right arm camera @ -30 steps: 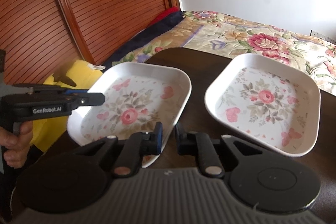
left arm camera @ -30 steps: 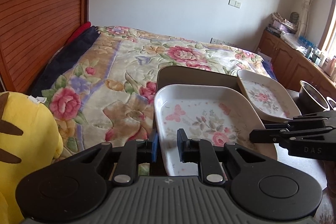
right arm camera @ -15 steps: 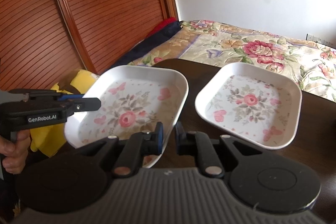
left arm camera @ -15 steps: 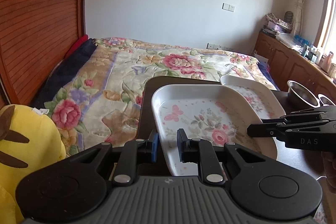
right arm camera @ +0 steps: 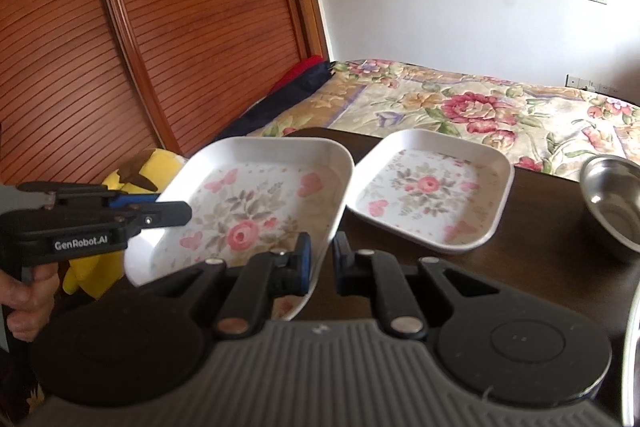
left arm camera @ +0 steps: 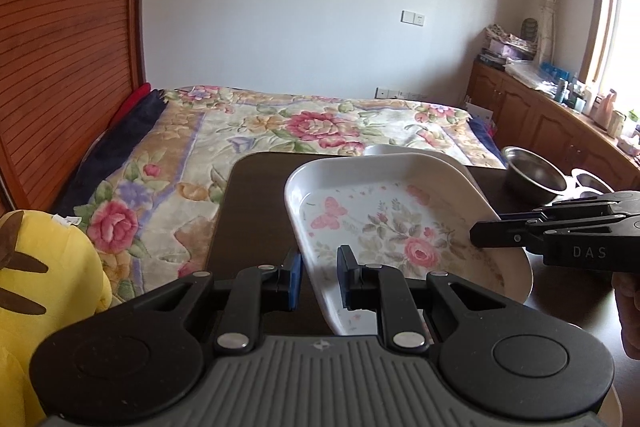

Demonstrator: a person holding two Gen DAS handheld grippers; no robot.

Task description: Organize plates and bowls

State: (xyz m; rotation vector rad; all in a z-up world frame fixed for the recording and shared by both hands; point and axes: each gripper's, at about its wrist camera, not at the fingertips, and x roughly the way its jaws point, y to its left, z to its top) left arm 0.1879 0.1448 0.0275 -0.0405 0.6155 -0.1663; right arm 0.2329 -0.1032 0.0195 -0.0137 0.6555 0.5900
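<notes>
left gripper [left arm camera: 318, 277] clamps near plate [left arm camera: 394, 227] rim | right gripper [right arm camera: 320, 263] clamps its opposite rim | second plate [right arm camera: 430, 189] beyond jaws

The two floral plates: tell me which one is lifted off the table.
The nearer floral plate, tilted and gripped at opposite edges by the left gripper and right gripper. The other floral plate lies flat on the dark table.

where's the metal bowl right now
The metal bowl sits on the dark table at the right edge of the right wrist view, right of the resting floral plate.
</notes>
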